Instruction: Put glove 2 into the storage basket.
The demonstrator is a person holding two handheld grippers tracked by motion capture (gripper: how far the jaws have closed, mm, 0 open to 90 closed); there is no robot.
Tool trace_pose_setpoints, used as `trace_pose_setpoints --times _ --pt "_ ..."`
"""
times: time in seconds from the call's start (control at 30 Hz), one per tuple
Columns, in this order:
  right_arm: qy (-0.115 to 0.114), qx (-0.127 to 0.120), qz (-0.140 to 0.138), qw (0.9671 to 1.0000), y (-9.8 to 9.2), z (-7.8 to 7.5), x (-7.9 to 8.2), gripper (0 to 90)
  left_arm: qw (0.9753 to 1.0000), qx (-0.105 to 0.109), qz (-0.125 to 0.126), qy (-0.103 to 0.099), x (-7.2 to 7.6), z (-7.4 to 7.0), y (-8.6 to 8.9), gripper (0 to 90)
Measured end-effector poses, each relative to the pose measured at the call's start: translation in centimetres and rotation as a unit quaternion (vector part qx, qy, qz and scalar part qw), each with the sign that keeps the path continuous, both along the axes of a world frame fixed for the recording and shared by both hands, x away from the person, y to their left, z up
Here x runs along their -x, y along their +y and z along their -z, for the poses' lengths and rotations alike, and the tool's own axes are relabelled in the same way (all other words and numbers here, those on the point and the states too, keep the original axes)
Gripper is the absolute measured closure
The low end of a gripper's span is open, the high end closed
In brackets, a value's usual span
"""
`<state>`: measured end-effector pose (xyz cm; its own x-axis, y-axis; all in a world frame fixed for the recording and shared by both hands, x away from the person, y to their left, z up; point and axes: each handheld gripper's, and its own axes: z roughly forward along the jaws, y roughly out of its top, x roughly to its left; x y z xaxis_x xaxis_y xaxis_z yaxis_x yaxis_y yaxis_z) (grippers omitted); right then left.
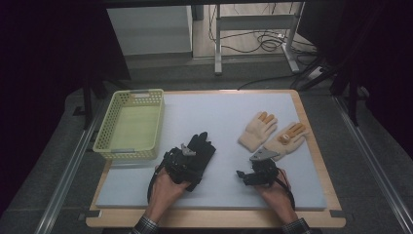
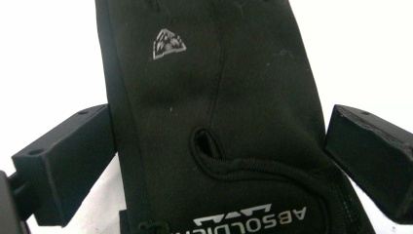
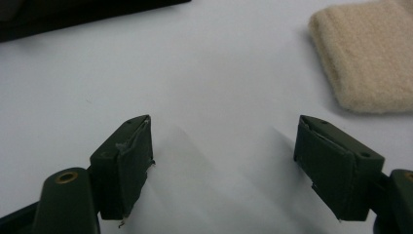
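A black glove (image 1: 203, 146) lies palm-down on the white mat (image 1: 219, 112), left of centre. My left gripper (image 1: 187, 161) is over its cuff end. In the left gripper view the black glove (image 2: 214, 97) runs between the two jaws, which stand wide at either side of it, so my left gripper (image 2: 219, 156) is open. Two beige knitted gloves (image 1: 258, 130) (image 1: 288, 139) lie side by side at the right. My right gripper (image 1: 246, 174) stands open just in front of them with bare mat between its jaws (image 3: 224, 156). A beige glove's cuff (image 3: 365, 58) shows at the upper right.
A pale yellow plastic basket (image 1: 113, 117) with nothing in it stands at the mat's left edge. The mat lies on a wooden board (image 1: 311, 131). The far half of the mat is bare. A dark edge (image 3: 73, 14) crosses the top left of the right gripper view.
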<state>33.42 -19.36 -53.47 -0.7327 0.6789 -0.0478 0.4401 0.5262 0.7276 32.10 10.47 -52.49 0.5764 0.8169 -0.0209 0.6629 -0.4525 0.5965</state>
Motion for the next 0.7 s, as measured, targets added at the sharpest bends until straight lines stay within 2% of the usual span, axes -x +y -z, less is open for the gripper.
trace_pose_setpoints --times 0.03,0.2,0.33,0.4,0.5,0.63,0.7 --pt "0.000 0.000 0.000 1.0000 0.0 0.0 0.0 21.5 1.0000 0.004 0.005 0.005 0.1 0.0 0.0 0.0" --pt "0.000 0.000 0.000 1.0000 0.0 0.0 0.0 21.5 0.9996 -0.027 0.011 0.002 0.6 0.5 -0.5 0.0" --pt "-0.001 0.001 0.000 1.0000 0.0 0.0 0.0 21.4 0.9998 -0.018 -0.002 0.005 0.0 1.0 0.5 0.0" --pt "-0.001 0.000 0.000 1.0000 0.0 0.0 0.0 21.4 0.9999 0.003 -0.003 0.016 -0.3 1.3 1.2 0.0" --pt "-0.001 0.000 0.000 1.0000 0.0 0.0 0.0 21.3 0.9999 -0.001 -0.002 0.012 0.0 1.2 1.0 0.7" --pt "-0.001 0.001 0.001 1.0000 0.0 0.0 0.0 21.2 0.9997 -0.002 0.015 0.018 0.2 0.6 0.9 12.1" --pt "-0.001 0.001 0.001 1.0000 0.0 0.0 0.0 21.2 0.9995 -0.010 0.026 0.014 0.5 0.2 0.6 27.0"
